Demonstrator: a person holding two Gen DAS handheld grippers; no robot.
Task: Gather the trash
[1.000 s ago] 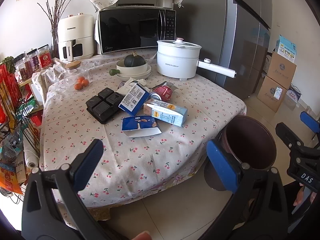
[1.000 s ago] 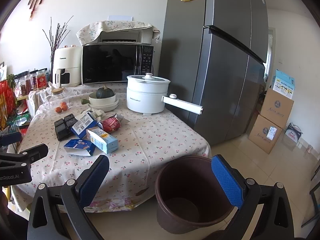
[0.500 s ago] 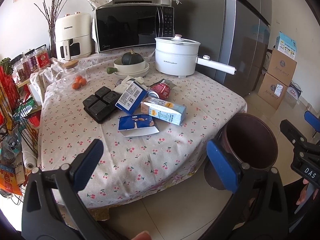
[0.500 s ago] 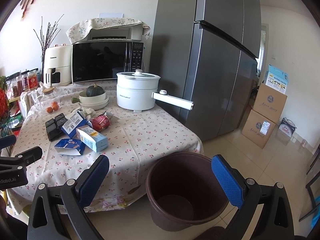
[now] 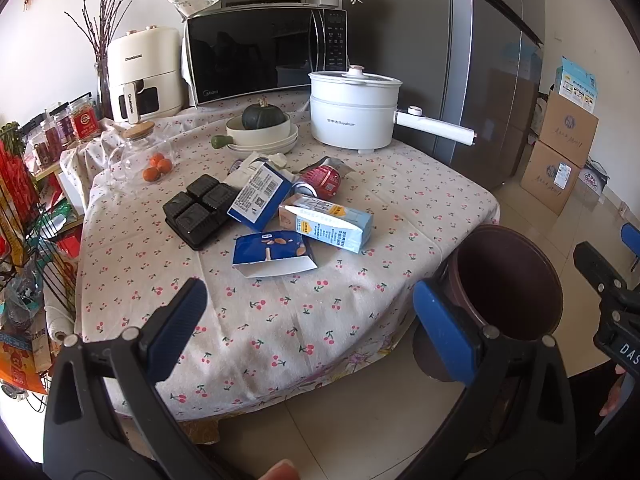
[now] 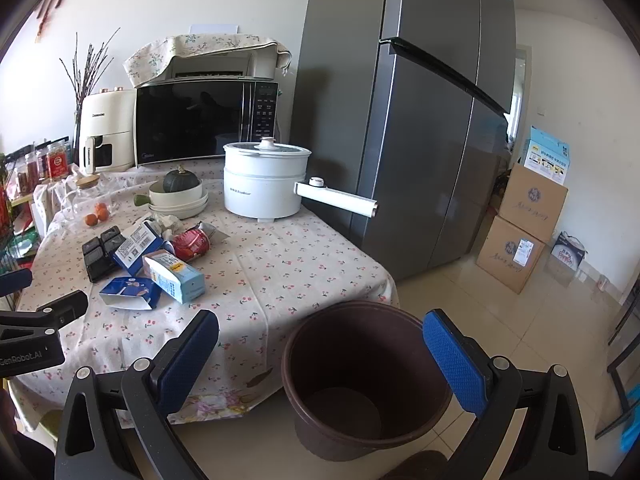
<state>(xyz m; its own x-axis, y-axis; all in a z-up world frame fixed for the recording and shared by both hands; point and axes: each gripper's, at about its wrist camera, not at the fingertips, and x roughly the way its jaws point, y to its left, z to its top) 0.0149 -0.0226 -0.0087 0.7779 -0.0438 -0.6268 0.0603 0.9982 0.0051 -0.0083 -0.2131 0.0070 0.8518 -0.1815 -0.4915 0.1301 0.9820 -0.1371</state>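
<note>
Both grippers' fingers spread wide, empty; the milk carton (image 5: 326,227) lies well ahead of the left gripper (image 5: 308,328).

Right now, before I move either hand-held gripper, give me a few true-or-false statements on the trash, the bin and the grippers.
1. The brown bin stands on the floor beside the table. True.
2. The left hand-held gripper holds the milk carton. False: it is open and empty; the carton lies on the table.
3. The bin already holds trash. False: its bottom looks bare.
4. The right hand-held gripper is open. True.
5. The red can lies on its side. True.
</note>
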